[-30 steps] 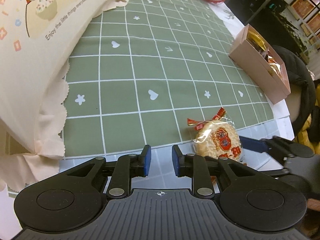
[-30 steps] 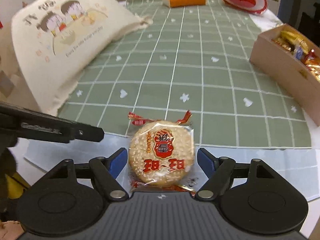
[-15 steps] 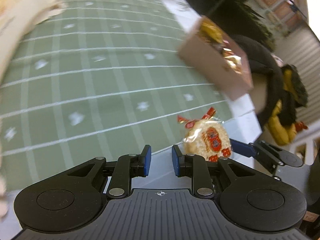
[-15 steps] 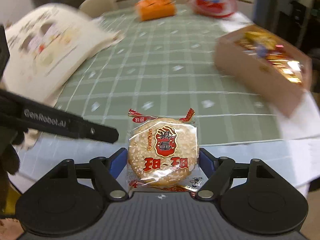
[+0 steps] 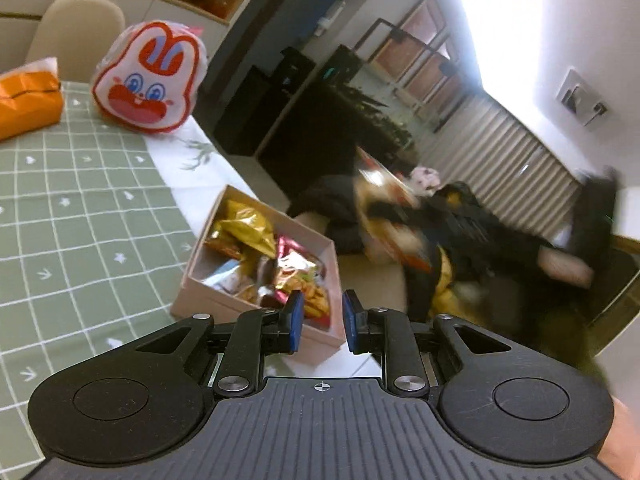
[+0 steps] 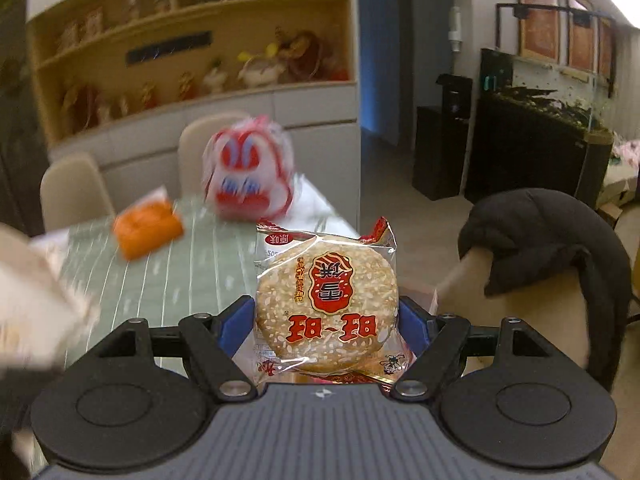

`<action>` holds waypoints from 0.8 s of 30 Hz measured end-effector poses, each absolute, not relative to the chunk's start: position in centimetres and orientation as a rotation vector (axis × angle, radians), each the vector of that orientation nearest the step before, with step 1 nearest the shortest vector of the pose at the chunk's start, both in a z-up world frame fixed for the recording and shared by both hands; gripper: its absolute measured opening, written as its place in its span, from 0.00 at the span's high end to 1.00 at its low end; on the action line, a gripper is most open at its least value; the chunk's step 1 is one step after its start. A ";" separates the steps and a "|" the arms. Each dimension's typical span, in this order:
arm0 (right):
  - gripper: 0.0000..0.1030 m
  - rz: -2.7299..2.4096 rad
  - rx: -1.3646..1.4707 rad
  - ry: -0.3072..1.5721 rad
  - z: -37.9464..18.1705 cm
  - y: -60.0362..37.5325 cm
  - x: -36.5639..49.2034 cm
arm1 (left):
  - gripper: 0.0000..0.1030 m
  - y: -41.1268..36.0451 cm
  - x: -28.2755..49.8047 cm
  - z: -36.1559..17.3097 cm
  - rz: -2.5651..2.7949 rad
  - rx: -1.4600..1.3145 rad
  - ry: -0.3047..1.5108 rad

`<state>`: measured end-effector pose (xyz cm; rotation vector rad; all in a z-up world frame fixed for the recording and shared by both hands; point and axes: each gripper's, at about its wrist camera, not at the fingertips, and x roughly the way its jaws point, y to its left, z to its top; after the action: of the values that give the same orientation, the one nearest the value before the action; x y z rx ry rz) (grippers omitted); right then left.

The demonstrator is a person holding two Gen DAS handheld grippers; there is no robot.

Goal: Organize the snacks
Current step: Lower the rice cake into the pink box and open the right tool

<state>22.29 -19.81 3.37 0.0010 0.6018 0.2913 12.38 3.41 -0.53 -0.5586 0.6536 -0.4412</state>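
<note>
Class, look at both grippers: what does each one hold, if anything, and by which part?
The right gripper holds the wrapped rice cracker by its left and right edges. The left gripper holds nothing.

Two hand-held grippers: left (image 5: pixel 319 322), right (image 6: pixel 327 322). One rice cracker (image 6: pixel 327 304). One snack box (image 5: pixel 256 280), many packets inside, count unclear. One bunny bag (image 5: pixel 150 82). One orange pack (image 5: pixel 28 100). One table (image 5: pixel 80 208). Two chairs (image 6: pixel 74 190) (image 6: pixel 208 136).

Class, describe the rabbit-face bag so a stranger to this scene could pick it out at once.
Start at the green checked tablecloth and follow it to its far end. There, right of the orange packet, stands the rabbit-face bag. It alone has a cartoon face: red ears, blue eyes, wide red mouth.
</note>
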 end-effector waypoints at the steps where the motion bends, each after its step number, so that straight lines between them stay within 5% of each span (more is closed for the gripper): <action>1: 0.24 0.307 0.033 0.596 3.2 -19.9 23.9 | 0.77 3.3 12.4 -0.6 -0.440 -0.548 0.658; 5: 0.24 0.274 0.119 0.665 1.0 -20.5 27.7 | 0.82 3.1 12.1 -0.8 -0.422 -0.457 0.695; 24: 0.23 0.157 0.125 0.778 -6.3 -23.0 20.6 | 0.84 -0.9 12.9 -2.5 -0.240 -0.206 0.826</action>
<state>20.59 -23.04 -6.27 0.1247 0.7784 0.1572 12.87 -0.92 -2.48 -0.2059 0.8258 -0.2399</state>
